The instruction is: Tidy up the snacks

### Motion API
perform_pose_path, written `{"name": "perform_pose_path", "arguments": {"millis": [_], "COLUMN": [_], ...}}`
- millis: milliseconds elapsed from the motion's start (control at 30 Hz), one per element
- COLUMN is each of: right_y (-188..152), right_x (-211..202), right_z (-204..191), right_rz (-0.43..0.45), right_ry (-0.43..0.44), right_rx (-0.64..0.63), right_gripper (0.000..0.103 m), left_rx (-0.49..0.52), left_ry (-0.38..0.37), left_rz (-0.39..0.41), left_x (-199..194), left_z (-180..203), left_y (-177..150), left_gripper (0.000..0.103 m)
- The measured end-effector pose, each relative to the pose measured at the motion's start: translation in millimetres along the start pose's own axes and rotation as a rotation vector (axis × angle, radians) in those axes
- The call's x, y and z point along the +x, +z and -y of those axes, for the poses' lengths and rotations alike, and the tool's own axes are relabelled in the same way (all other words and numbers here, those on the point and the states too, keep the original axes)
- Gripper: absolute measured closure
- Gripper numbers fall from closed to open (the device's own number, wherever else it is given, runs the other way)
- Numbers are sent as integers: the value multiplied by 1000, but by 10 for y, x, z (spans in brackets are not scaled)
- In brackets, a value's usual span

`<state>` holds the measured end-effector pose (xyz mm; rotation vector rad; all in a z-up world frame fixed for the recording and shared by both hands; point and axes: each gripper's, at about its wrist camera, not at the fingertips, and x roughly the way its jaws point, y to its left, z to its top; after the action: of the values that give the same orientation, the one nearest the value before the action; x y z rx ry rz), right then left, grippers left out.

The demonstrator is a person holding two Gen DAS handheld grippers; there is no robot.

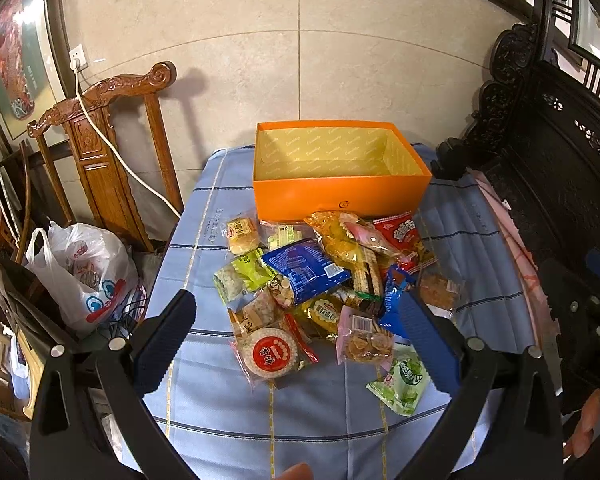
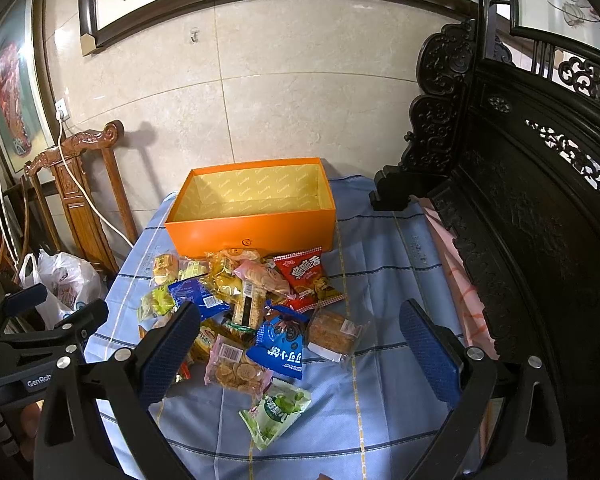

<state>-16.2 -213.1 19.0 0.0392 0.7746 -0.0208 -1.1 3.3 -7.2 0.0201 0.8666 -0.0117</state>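
An empty orange box (image 1: 340, 196) (image 2: 252, 228) stands at the far side of the table with its yellow inside showing. A pile of wrapped snacks (image 1: 320, 280) (image 2: 244, 312) lies in front of it. It includes a blue packet (image 1: 308, 268), a red packet (image 2: 304, 276), a round red-labelled cake (image 1: 270, 352) and a green packet (image 2: 276, 412) nearest me. My left gripper (image 1: 296, 312) is open above the pile's near side. My right gripper (image 2: 300, 320) is open above the pile, holding nothing.
A blue checked cloth (image 1: 228, 420) covers the table. A carved wooden chair (image 1: 104, 148) and a white plastic bag (image 1: 88, 276) stand at the left. A dark carved bench (image 2: 520, 220) borders the right side. A tiled wall is behind the box.
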Motion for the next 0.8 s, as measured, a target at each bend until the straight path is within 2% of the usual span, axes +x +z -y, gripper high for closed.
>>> {"name": "perform_pose_path", "arguments": {"millis": [800], "right_y": [-4], "right_x": [-28], "right_z": [-11], "right_rz": [1], "right_ry": [0], "right_rx": [-1], "right_gripper": [3], "left_rx": [-3], "left_ry": [-1], "left_rz": [-6], "left_x": [-15], "left_z": [-16], "left_y": [-32], "left_gripper": [4]}}
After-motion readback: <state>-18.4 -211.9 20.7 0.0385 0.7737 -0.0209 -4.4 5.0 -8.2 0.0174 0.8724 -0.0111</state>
